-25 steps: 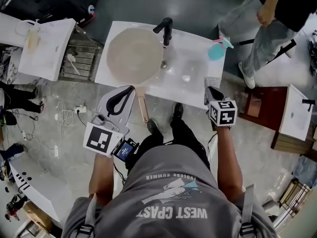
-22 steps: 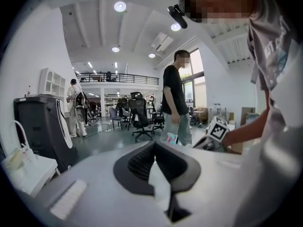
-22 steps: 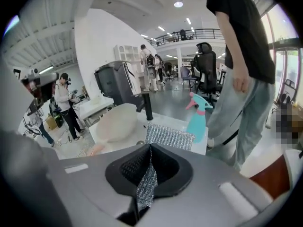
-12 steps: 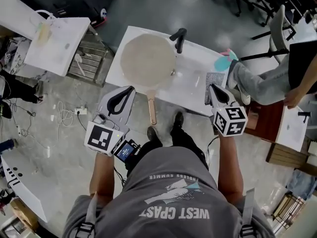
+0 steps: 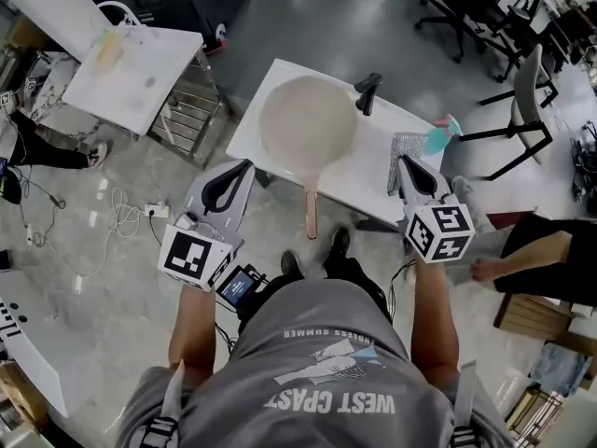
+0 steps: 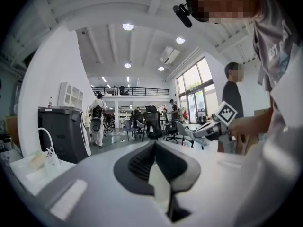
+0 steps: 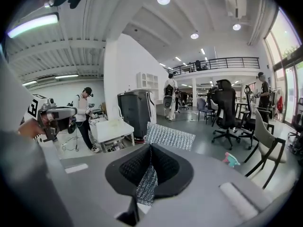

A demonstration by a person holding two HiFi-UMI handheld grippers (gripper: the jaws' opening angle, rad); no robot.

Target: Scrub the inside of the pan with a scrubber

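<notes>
Grey floor surrounds a white counter (image 5: 375,161), where the round beige wooden-handled pan (image 5: 308,119) is laid open side up for scrubbing. A silvery mesh scrubber (image 7: 168,135) is clamped in the right gripper (image 7: 150,148) fingers (image 7: 137,167), ready at the counter's right. The left gripper (image 6: 155,143) fingers are pressed together, empty.

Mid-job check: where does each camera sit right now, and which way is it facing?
Head view: on the person's head, looking steeply down at the pan on the white sink top; shows both forearms, the left gripper and the right gripper.
Left gripper view: rides the left gripper, facing across the room; shows its shut jaws and the person's torso.
Right gripper view: rides the right gripper, facing across the room; jaws shut on the scrubber.
Shared: each gripper view catches the other gripper.
</notes>
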